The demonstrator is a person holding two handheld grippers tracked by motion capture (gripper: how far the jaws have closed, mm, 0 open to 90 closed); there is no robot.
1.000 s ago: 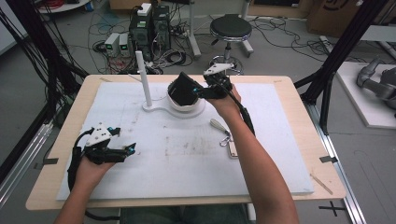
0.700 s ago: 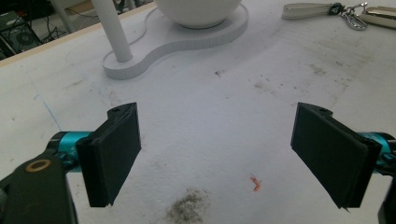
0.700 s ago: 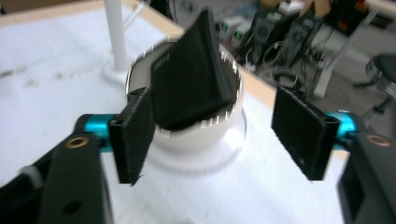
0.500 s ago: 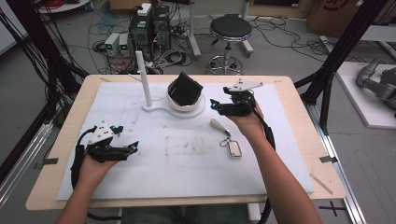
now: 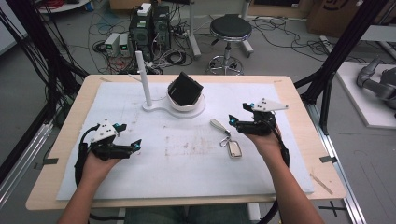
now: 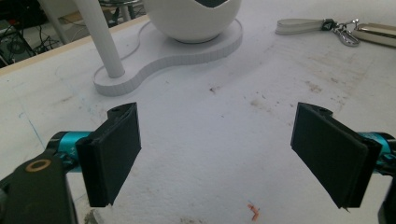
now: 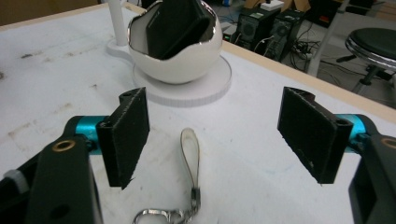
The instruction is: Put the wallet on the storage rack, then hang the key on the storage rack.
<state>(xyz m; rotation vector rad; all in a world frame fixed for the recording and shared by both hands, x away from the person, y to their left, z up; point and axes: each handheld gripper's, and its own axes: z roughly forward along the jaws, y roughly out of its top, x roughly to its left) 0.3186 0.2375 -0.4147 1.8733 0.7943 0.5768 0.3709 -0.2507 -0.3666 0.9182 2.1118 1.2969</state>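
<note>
The right tongs (image 5: 232,122) are held wide apart, having just been opening, with nothing clamped, just beside the grey-strapped key fob (image 5: 227,140) lying on the white-covered desk (image 5: 187,163). A black wallet (image 5: 185,88) is seen standing in the white egg-shaped bowl (image 5: 187,103), and the left tongs (image 5: 135,148) are kept apart and empty.

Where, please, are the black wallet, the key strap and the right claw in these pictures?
black wallet (image 5: 185,88), high view, on its flat upper face above the bowl's rim.
key strap (image 7: 190,147), right gripper view, on the loop's right band.
right claw (image 5: 236,122), high view, midway between its open fingertips.
</note>
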